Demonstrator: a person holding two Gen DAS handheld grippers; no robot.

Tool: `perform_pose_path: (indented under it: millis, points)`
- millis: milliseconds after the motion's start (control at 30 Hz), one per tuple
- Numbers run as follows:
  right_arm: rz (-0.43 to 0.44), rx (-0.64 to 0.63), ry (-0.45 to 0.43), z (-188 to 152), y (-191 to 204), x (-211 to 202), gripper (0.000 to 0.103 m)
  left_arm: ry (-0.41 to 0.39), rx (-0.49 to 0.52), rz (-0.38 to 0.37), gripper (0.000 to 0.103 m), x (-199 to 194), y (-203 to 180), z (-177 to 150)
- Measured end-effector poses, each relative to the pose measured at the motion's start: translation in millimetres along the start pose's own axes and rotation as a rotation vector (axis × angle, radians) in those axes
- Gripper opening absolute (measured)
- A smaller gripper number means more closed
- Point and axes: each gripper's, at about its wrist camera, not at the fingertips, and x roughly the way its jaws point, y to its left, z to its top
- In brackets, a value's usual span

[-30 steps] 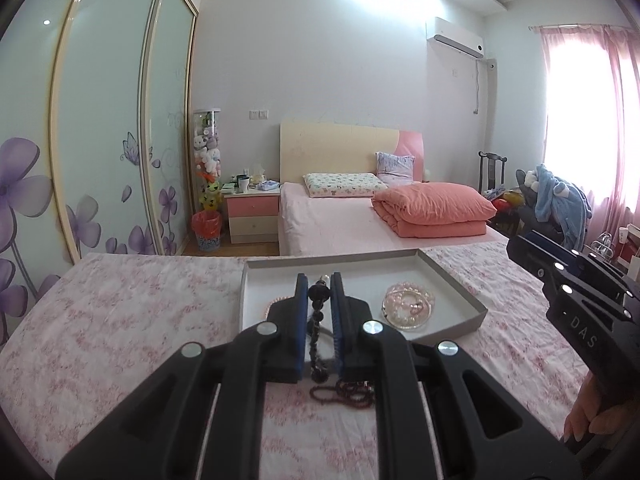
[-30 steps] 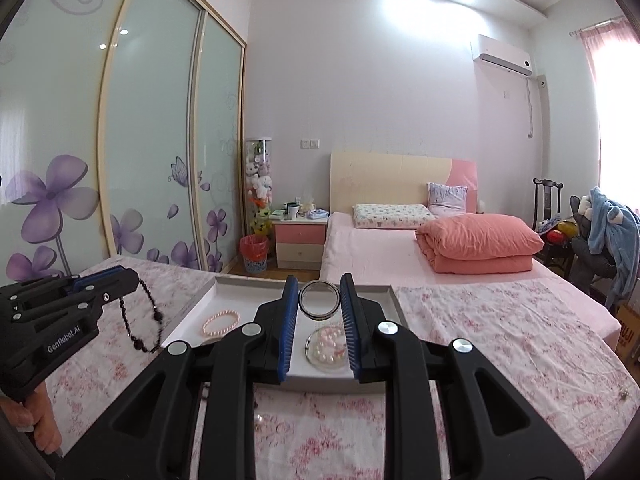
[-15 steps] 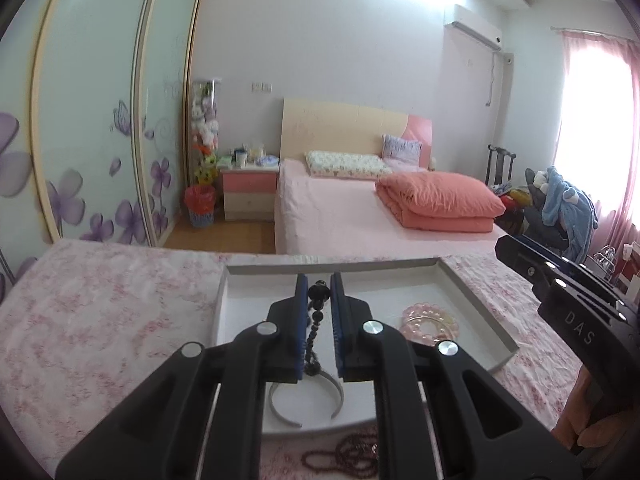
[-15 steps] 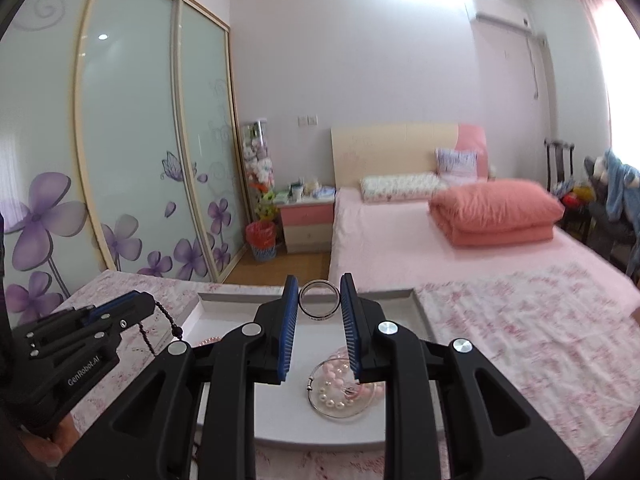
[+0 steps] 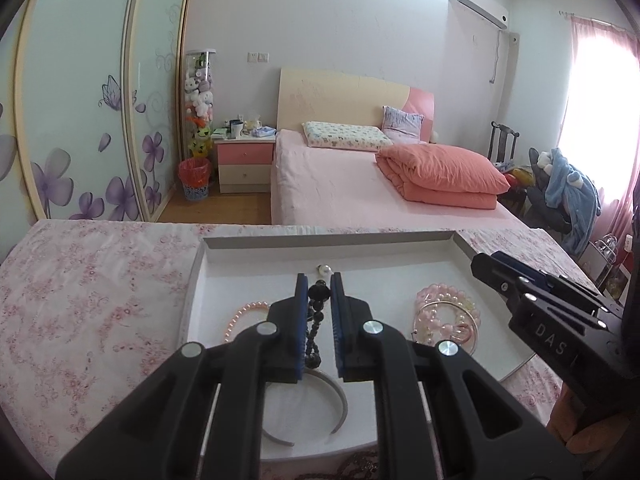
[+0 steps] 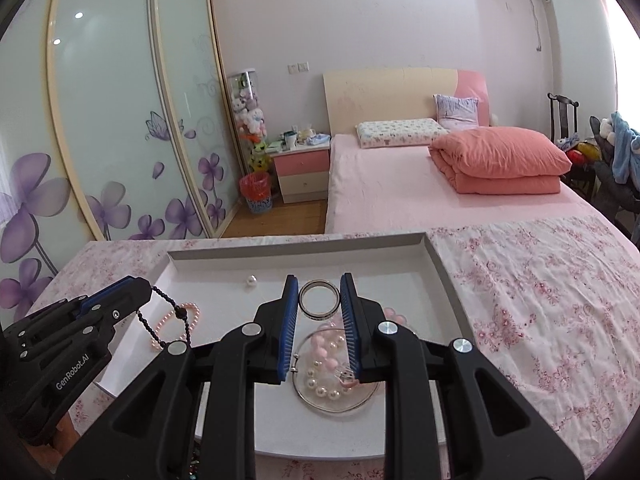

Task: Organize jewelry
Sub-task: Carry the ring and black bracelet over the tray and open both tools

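Your left gripper (image 5: 318, 292) is clamped on a strand of faceted black beads (image 5: 313, 326), which hangs in a loop between its blue ribbed pads. Your right gripper (image 6: 319, 298) pinches a smooth dark metal ring (image 6: 319, 301) by its rim, upright, with its hole facing you. Both hang over the shallow white tray (image 6: 440, 276), a matte rectangle with low grey walls lying on the pink floral cloth of the surface (image 6: 540, 300).

In the tray, a thin silver bangle (image 6: 336, 404) encircles glossy white and pink pearls (image 6: 326, 360), partly hidden by your right gripper. A pink pearl bracelet (image 5: 244, 316) lies at 9 o'clock of the left gripper, half covered by it. A flat grey open band (image 5: 304, 412) curves beneath that gripper, its top hidden. A lone white pearl (image 6: 251, 280) sits at 12 o'clock in the tray. Dark reddish beads (image 5: 360, 466) at the tray's near edge are cut off and hard to make out.
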Motion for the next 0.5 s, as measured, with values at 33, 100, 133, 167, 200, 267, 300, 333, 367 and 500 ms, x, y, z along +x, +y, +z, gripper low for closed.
perform_pose_path:
  millis: [33,100,133,167,200,267,300,333,367,500]
  points:
    - [0.001,0.0,0.005,-1,0,1,0.023,0.002,0.0,0.0,0.012,1,0,0]
    - [-0.002,-0.003,0.013,-1,1,4,0.023,0.003,0.002,0.002,0.012,3,-1,-1]
    - [-0.004,-0.005,0.018,-2,1,6,0.023,0.004,0.003,0.003,0.012,5,0,0]
    - [-0.006,-0.003,0.021,-2,0,7,0.023,0.006,0.004,0.005,0.012,6,0,0]
    - [-0.007,-0.002,0.023,-2,1,8,0.023,0.007,0.004,0.009,0.012,7,0,0]
    - [-0.011,0.0,0.028,-2,-1,11,0.023,0.013,0.002,0.011,0.012,9,0,0]
    - [-0.012,0.002,0.03,-1,-2,12,0.023,0.02,-0.001,0.012,0.012,11,0,-1]
    - [-0.013,0.003,0.033,-1,-2,13,0.023,0.024,-0.002,0.013,0.012,12,1,0]
    - [-0.015,0.004,0.035,-1,-3,13,0.023,0.027,-0.002,0.014,0.012,14,1,-1]
    - [-0.015,0.003,0.05,-1,-2,16,0.032,0.068,-0.022,0.0,0.014,22,4,-2]
